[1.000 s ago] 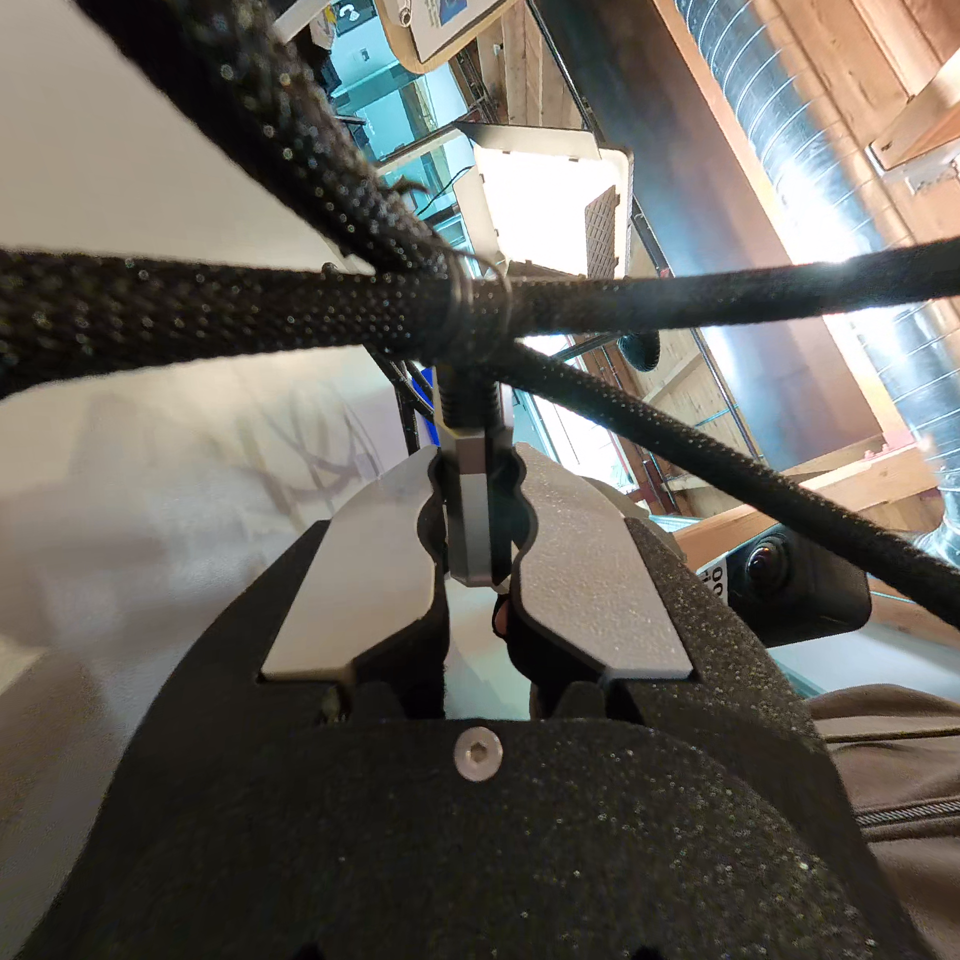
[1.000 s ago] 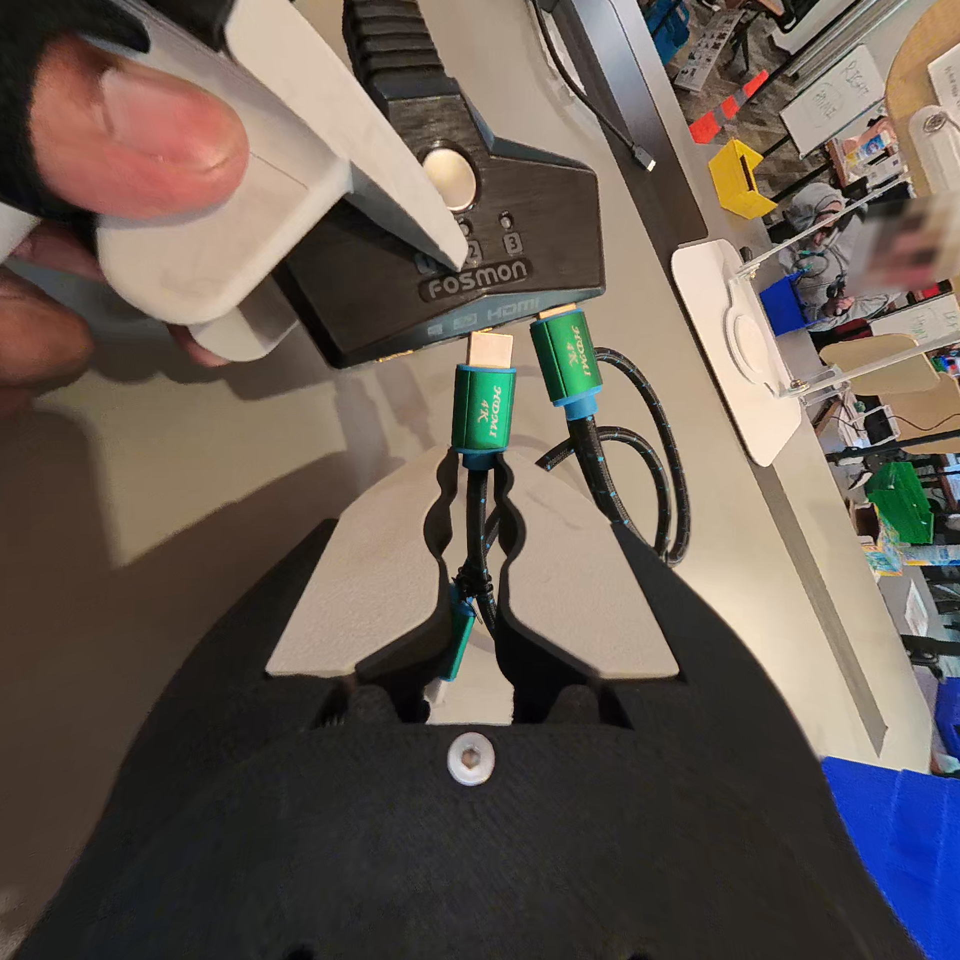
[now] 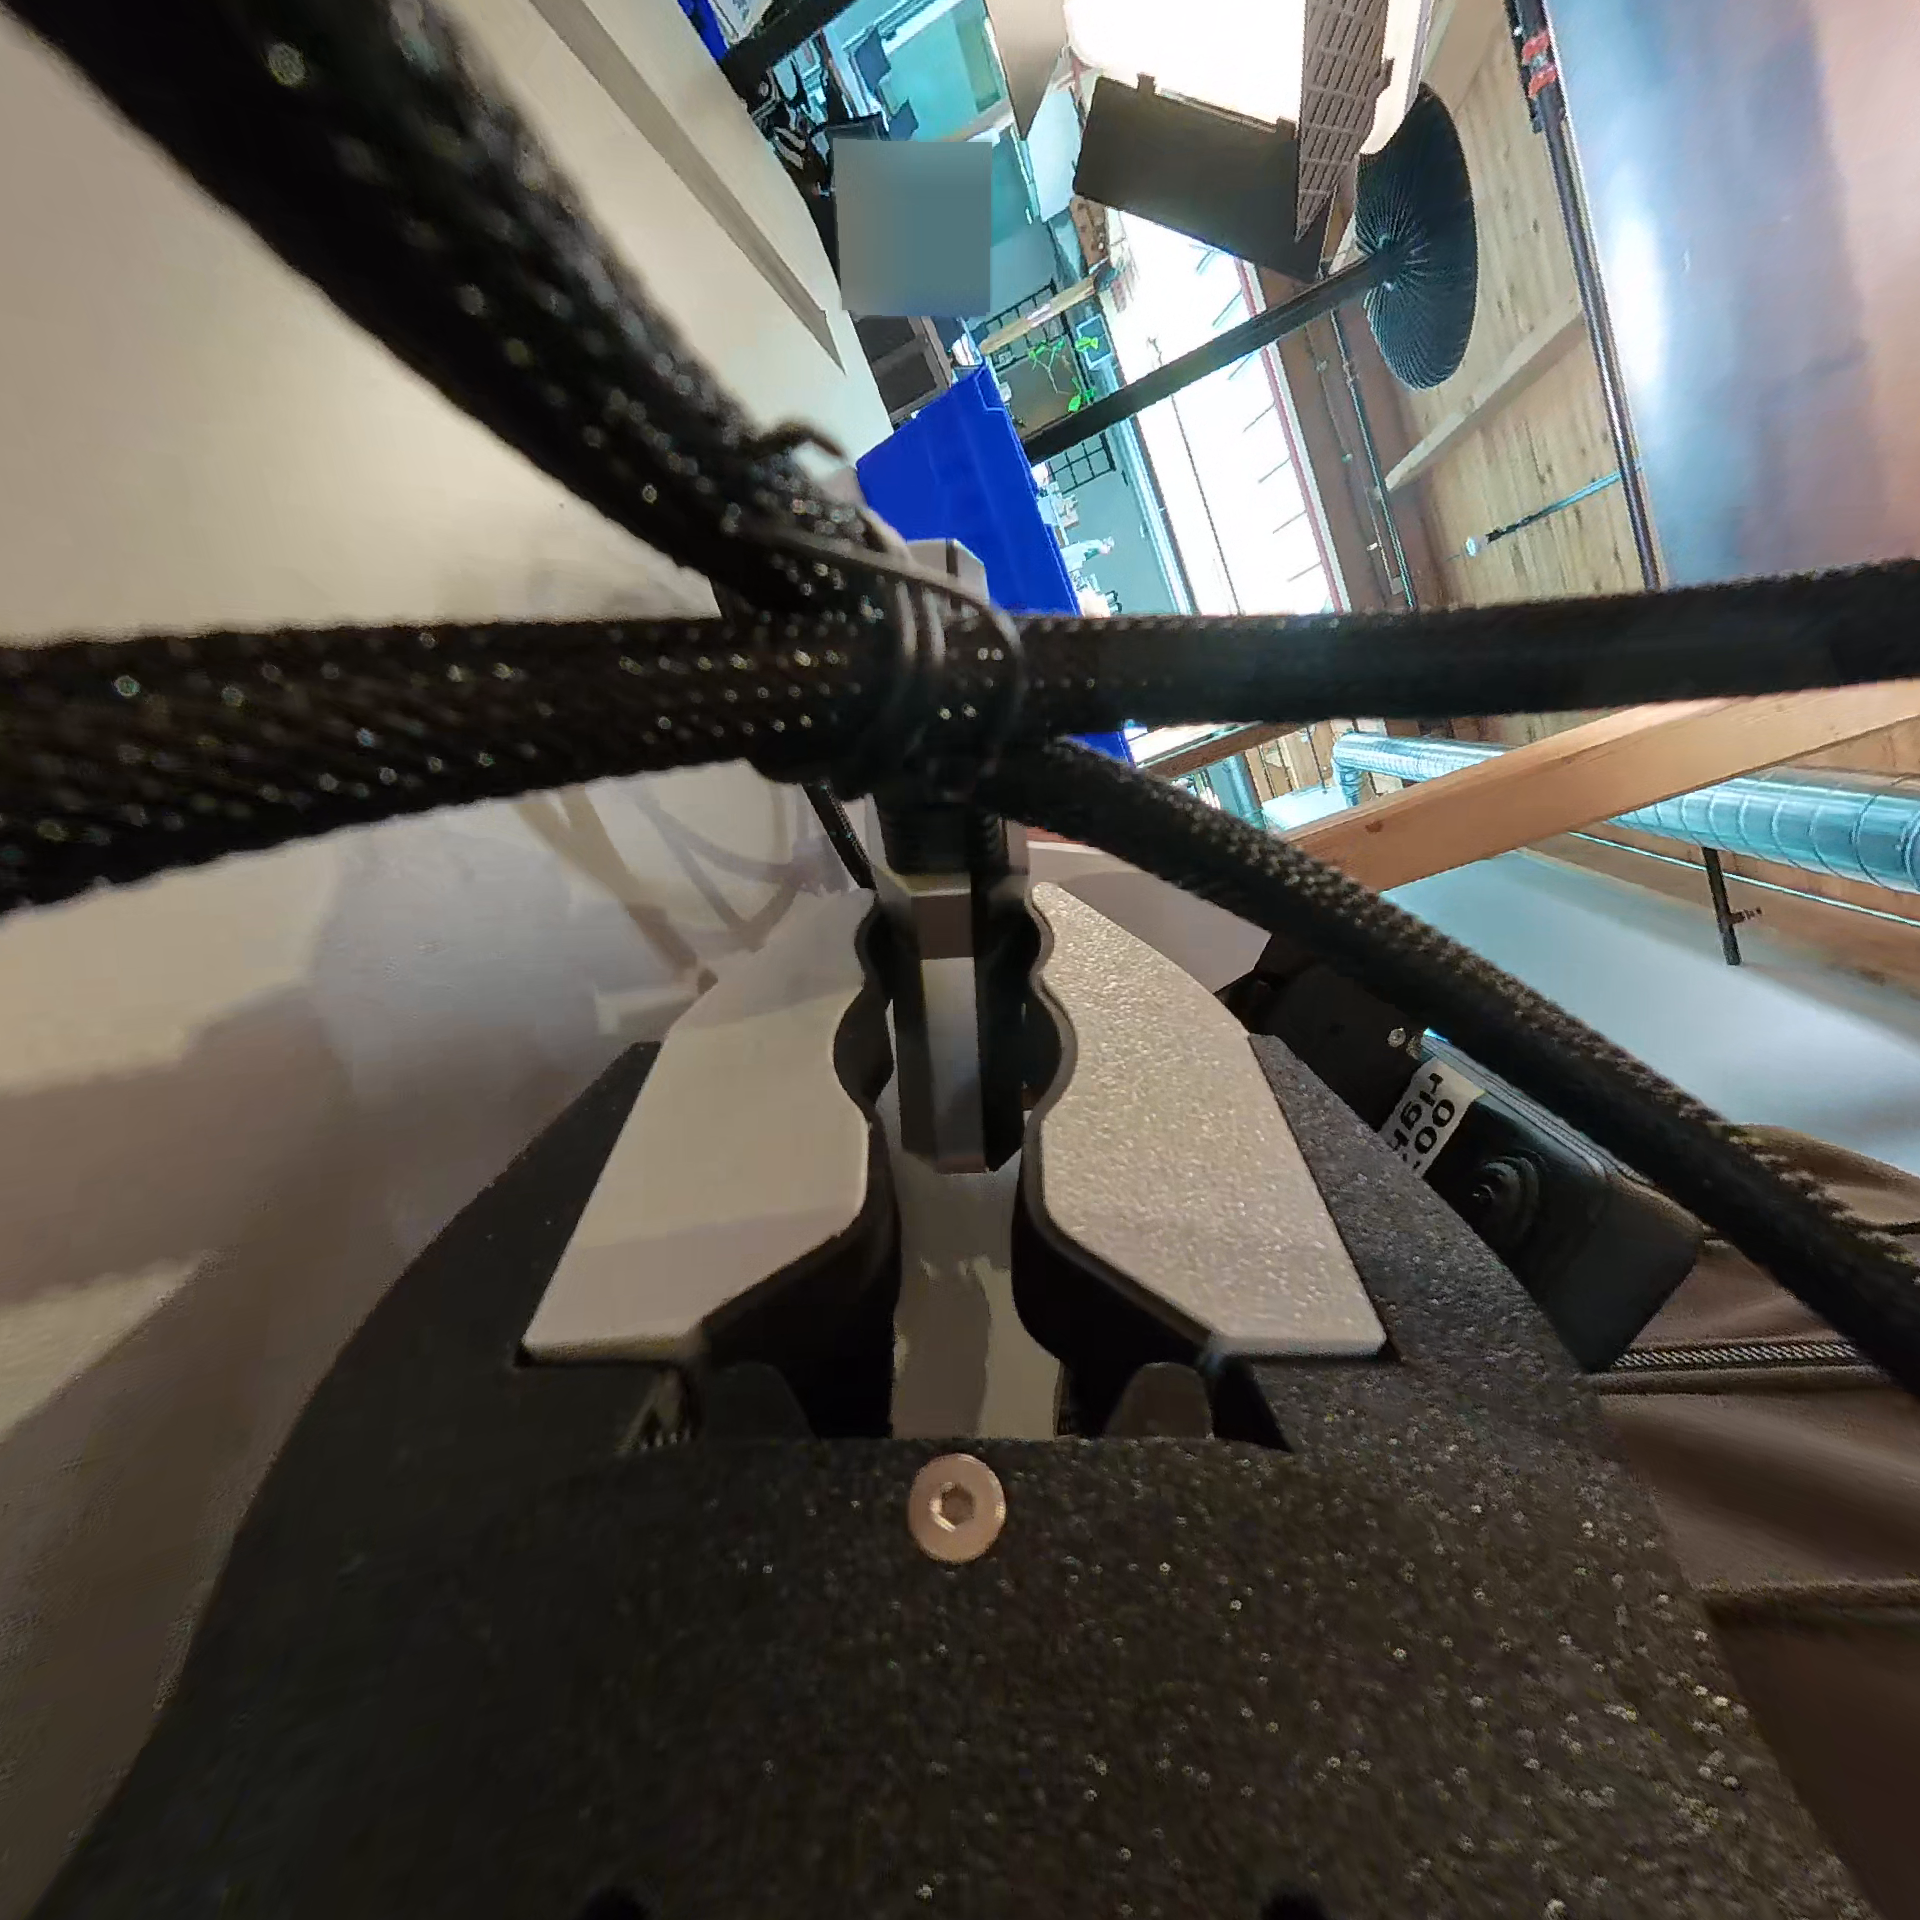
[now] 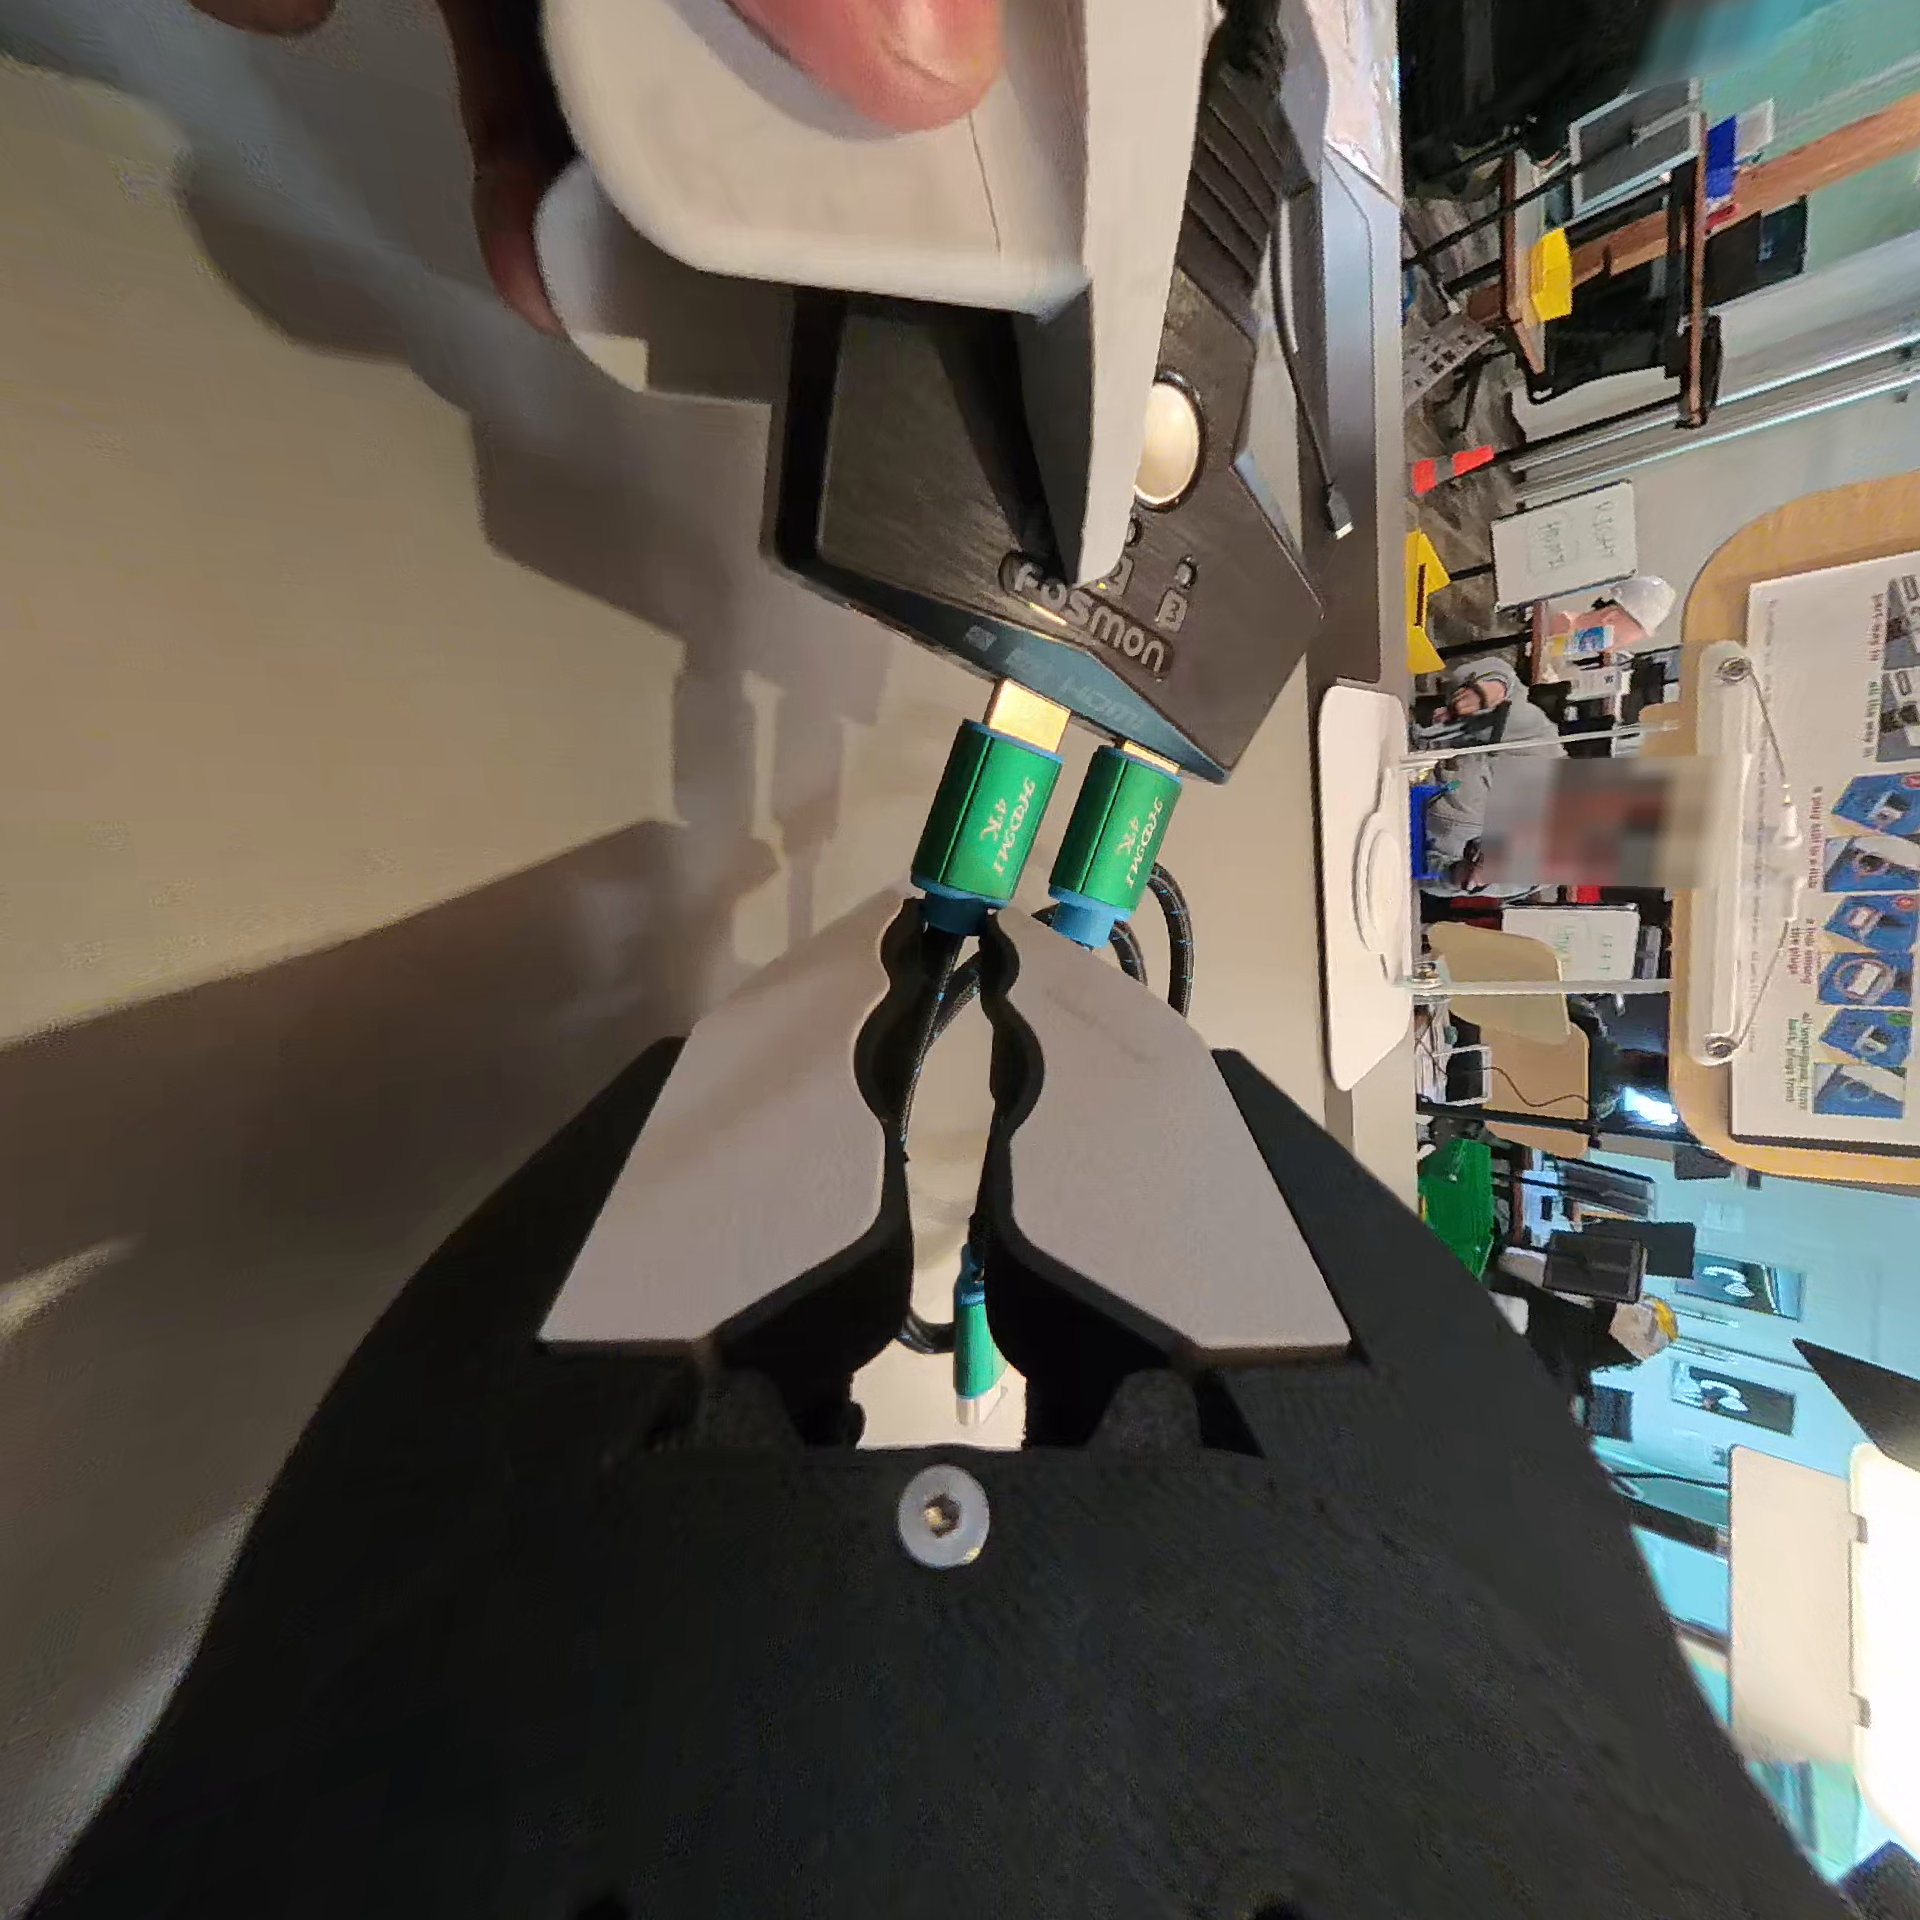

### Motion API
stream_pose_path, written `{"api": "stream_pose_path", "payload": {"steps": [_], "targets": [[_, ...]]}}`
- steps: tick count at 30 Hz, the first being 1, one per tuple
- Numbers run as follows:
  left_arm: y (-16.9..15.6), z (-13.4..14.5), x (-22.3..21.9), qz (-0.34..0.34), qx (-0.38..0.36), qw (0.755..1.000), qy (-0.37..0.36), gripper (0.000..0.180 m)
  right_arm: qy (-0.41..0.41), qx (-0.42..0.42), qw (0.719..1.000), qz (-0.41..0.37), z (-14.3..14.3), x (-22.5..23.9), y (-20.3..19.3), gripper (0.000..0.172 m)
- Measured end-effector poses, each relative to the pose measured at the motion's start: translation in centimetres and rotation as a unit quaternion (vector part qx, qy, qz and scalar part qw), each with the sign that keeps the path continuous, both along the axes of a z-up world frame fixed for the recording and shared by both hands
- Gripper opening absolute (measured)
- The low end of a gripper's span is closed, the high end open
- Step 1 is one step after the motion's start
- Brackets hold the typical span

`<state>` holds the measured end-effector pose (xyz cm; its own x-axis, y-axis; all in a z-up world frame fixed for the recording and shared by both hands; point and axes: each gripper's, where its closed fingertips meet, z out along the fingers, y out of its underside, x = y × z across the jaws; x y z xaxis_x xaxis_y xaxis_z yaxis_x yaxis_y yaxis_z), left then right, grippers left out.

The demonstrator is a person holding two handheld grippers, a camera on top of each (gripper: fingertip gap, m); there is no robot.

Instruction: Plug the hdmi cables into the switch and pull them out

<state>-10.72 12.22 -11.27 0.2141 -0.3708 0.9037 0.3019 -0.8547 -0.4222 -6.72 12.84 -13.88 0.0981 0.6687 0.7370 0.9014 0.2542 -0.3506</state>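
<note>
Left tool (image 3: 951,997): fingers closed narrow on the edge of a black switch box (image 4: 935,488), held clear of the pale counter (image 4: 260,727); both pads press its sides. Black braided cables (image 3: 416,707), bound in a knot, cross just ahead of the fingertips. A thumb (image 4: 883,52) rests on this tool's white grip.

Right tool (image 4: 951,925): fingers nearly shut, pinching a black braided cable with blue flecks (image 4: 930,997) just behind a green plug (image 4: 987,810). That plug's gold tip sits at the box's port edge. A second green plug (image 4: 1117,842) stands seated just beside it, to its right.

White stand (image 4: 1361,883): far edge of counter.
</note>
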Motion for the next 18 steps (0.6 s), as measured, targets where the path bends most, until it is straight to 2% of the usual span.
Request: {"api": "stream_pose_path", "payload": {"steps": [12,18], "targets": [[-0.6,-1.3,0.9,0.012,0.002,0.999,0.033,0.020,-0.011,-0.030,0.999,-0.019,-1.0,0.4,-0.1,0.008],[-0.4,-1.0,0.9,0.022,-0.006,1.000,0.001,0.021,0.003,-0.020,1.000,-0.015,-0.5,0.4,0.2,0.008]]}}
